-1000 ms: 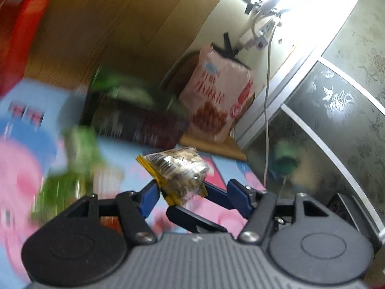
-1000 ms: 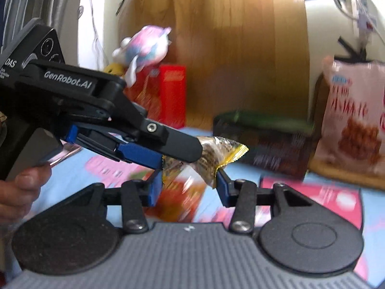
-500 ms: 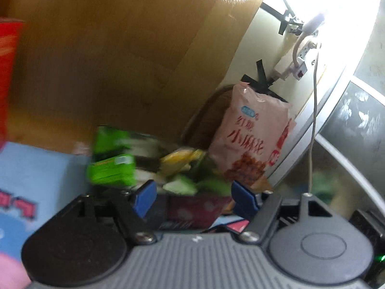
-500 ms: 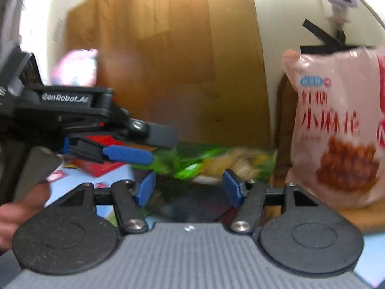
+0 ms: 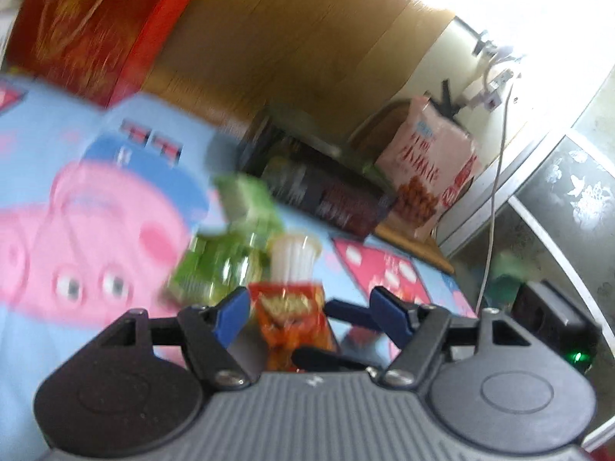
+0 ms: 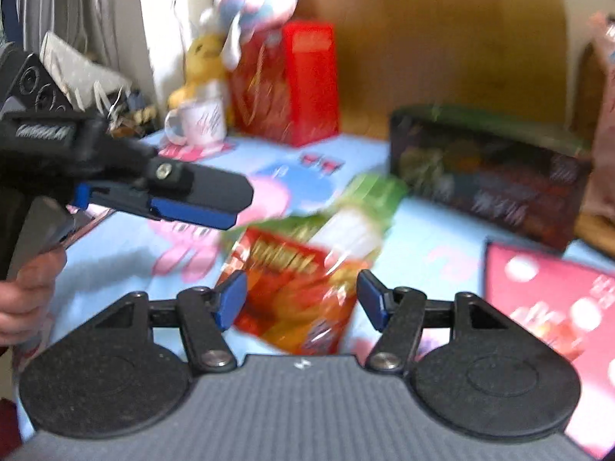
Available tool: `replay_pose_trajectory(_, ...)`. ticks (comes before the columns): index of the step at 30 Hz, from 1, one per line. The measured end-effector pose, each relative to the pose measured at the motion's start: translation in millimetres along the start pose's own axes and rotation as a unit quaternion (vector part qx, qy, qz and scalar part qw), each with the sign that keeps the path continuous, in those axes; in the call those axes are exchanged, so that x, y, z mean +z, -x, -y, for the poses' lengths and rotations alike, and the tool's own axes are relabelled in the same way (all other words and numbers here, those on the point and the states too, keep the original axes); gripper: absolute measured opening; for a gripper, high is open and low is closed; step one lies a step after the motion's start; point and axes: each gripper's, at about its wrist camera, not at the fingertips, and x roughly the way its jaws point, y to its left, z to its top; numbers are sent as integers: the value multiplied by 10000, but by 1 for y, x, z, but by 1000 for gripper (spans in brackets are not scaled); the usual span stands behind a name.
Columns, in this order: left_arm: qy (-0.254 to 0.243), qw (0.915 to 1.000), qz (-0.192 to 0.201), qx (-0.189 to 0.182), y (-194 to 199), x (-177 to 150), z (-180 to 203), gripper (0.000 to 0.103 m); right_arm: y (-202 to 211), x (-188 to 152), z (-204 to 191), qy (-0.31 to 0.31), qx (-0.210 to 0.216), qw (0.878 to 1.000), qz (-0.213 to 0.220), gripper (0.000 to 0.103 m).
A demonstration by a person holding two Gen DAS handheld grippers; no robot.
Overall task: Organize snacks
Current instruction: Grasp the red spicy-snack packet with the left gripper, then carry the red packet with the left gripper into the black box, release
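On the cartoon mat lies a red-orange snack packet [image 6: 296, 292], straight below my right gripper [image 6: 301, 303], whose blue pads stand apart on either side without pressing it. Behind the packet lie green packets [image 6: 365, 207]. My left gripper [image 5: 309, 315] hovers over the same red-orange packet [image 5: 292, 315], a white jelly cup [image 5: 294, 257] and green packets [image 5: 230, 253]; its jaws are closing with nothing gripped. The right gripper's fingers [image 5: 346, 310] poke in from below. From the right wrist, the left gripper [image 6: 230, 207] shows on the left, held by a hand [image 6: 27, 299].
A dark open box [image 6: 488, 173] holding snacks stands at the back right, with a pink snack bag [image 5: 430, 180] beside it. A red box [image 6: 292, 80], a white mug [image 6: 200, 123] and plush toys [image 6: 253, 15] stand at the back left by the wooden board.
A second ago a clear yellow-edged packet sat between both grippers. Both then swung over the dark box, the packet left the jaws, and both have dropped back over the loose snacks.
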Motion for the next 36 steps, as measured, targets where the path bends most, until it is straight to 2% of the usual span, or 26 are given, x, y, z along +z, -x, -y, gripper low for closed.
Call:
replay_pose_trajectory(2, 81, 9998, -109, 141, 1, -10, -5, 59, 3, -7, -8, -23, -34, 10000, -8, 67)
replay_pose_trajectory(3, 145, 9997, -187, 34, 1, -14, -6, 54, 6, -10, -15, 47, 20, 10000, -27, 66)
replay_pose_trajectory(6, 149, 9995, -256, -100, 8, -27, -5, 54, 24, -20, -33, 124, 388, 9992, 17, 65)
replay_pose_trajectory(9, 86, 9993, -331, -115, 11, -38, -1, 54, 38, -35, -50, 383, 336, 9987, 74, 65)
replay_pose_trajectory(11, 80, 9994, -317, -77, 14, -41, 0, 60, 44, -40, -54, 515, 199, 9984, 121, 66)
replay_pose_trajectory(14, 256, 9993, -260, -95, 20, -41, -4, 76, 46, -42, -44, 428, -156, 9989, 136, 72)
replay_pose_trajectory(17, 394, 9987, -272, -169, 18, -38, -8, 78, 42, -39, -23, 32, -398, 9992, 42, 73)
replay_pose_trajectory(18, 415, 9985, -284, -199, 16, -38, -7, 75, 39, -39, -18, -81, -430, 9990, -8, 73)
replay_pose_trajectory(21, 501, 9969, -467, -388, 2, -38, -3, 40, 36, -39, -18, -141, -373, 9992, 82, 74)
replay_pose_trajectory(24, 285, 9980, -501, -264, -8, -41, 7, 17, 34, -40, -24, -24, -398, 9992, 93, 74)
replay_pose_trajectory(28, 204, 9985, -400, -319, -7, -39, 11, 10, 37, -42, -23, -40, -382, 9992, 123, 75)
replay_pose_trajectory(34, 356, 9977, -297, -487, -1, -28, 11, 10, 32, -39, -24, 65, -316, 9995, 55, 80)
replay_pose_trajectory(35, 338, 9978, -283, -501, -1, -26, 13, 10, 31, -38, -25, 72, -299, 9995, 52, 78)
replay_pose_trajectory(36, 301, 9979, -264, -508, -1, -24, 15, 10, 29, -37, -25, 72, -292, 9995, 64, 69)
